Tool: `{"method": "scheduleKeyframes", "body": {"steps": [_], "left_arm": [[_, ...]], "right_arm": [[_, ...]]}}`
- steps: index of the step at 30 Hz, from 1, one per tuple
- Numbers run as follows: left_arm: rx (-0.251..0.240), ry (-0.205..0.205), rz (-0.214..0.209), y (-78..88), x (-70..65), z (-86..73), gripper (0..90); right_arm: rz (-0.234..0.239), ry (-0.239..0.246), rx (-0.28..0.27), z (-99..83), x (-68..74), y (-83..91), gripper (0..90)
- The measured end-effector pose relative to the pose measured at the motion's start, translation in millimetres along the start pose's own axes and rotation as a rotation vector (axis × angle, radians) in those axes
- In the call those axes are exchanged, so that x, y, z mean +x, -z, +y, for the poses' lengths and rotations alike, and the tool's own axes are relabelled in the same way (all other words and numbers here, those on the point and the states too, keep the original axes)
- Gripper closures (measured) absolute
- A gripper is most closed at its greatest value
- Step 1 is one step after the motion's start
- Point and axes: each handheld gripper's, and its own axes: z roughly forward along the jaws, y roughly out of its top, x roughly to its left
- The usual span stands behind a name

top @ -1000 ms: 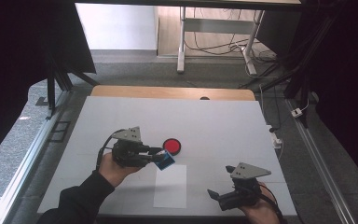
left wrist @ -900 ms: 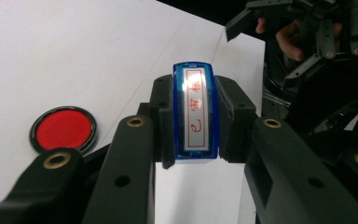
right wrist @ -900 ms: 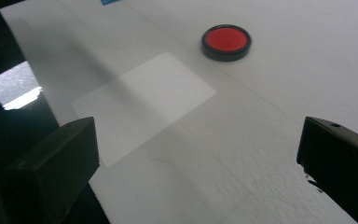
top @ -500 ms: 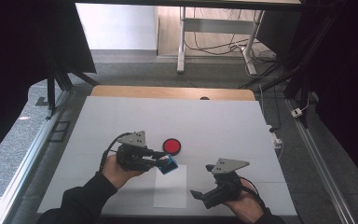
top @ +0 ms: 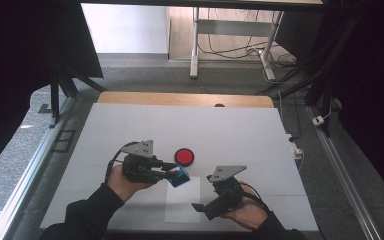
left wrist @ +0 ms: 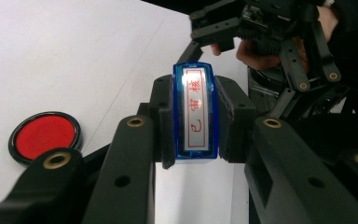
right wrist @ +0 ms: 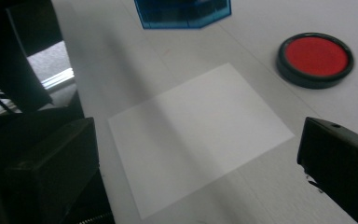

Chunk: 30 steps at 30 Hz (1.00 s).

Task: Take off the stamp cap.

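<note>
My left gripper (top: 174, 175) is shut on a blue see-through stamp (top: 181, 177) and holds it just above the far edge of a white paper sheet (top: 182, 202). In the left gripper view the stamp (left wrist: 196, 112) stands upright between the pads, its label with red characters facing the camera. A round red ink pad (top: 184, 156) lies on the table just beyond the stamp. My right gripper (top: 203, 210) hovers at the right edge of the paper, jaws wide apart with nothing between them. The right gripper view looks down on the paper (right wrist: 196, 130), with the stamp (right wrist: 182, 11) at the top and the ink pad (right wrist: 315, 56) at the right.
The white table top (top: 240, 135) has a wooden strip along its far edge (top: 185, 99). Metal rails run down both sides. A cable and a small box lie by the right edge (top: 295, 147). Beyond the table are floor, desk legs and cables.
My right gripper has moved left across the table, up to the right edge of the paper. The left gripper has kept still with the stamp in it.
</note>
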Motion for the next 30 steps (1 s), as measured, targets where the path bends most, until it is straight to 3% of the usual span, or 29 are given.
{"method": "scheduleKeyframes", "body": {"steps": [4,9,14,16,18,19,21,25,30], "left_arm": [[0.004,-0.018,-0.015,-0.7,-1.0,0.4,70.4],[0.007,-0.032,-0.043,-1.4,-0.6,-0.1,70.4],[0.008,-0.058,-0.068,-2.8,-0.9,0.2,70.5],[0.006,-0.065,-0.078,-3.3,-1.4,0.4,70.5],[0.009,-0.070,-0.092,-4.1,-1.6,0.7,70.5],[0.007,-0.071,-0.099,-4.5,-1.7,0.7,70.5],[0.008,-0.075,-0.109,-5.6,-2.1,0.9,70.4],[0.006,-0.088,-0.125,-6.6,-3.1,1.1,70.5],[0.000,-0.098,-0.145,-6.8,-3.9,1.1,70.5]], "right_arm": [[0.085,-0.006,0.011,6.0,-2.2,-7.3,0.0],[0.128,0.016,0.017,9.7,-2.9,-14.0,0.7],[0.168,0.069,-0.018,15.6,-2.9,-20.5,13.6],[0.163,0.076,-0.021,17.4,-2.5,-20.5,16.5],[0.173,0.106,-0.038,20.9,-1.1,-20.1,26.8],[0.173,0.106,-0.038,20.9,-1.1,-20.1,26.8],[0.200,0.101,-0.050,22.5,-2.8,-19.9,36.4],[0.235,0.083,-0.059,22.8,-6.0,-20.1,46.1],[0.269,0.092,-0.063,22.9,-7.7,-20.1,54.1]]}}
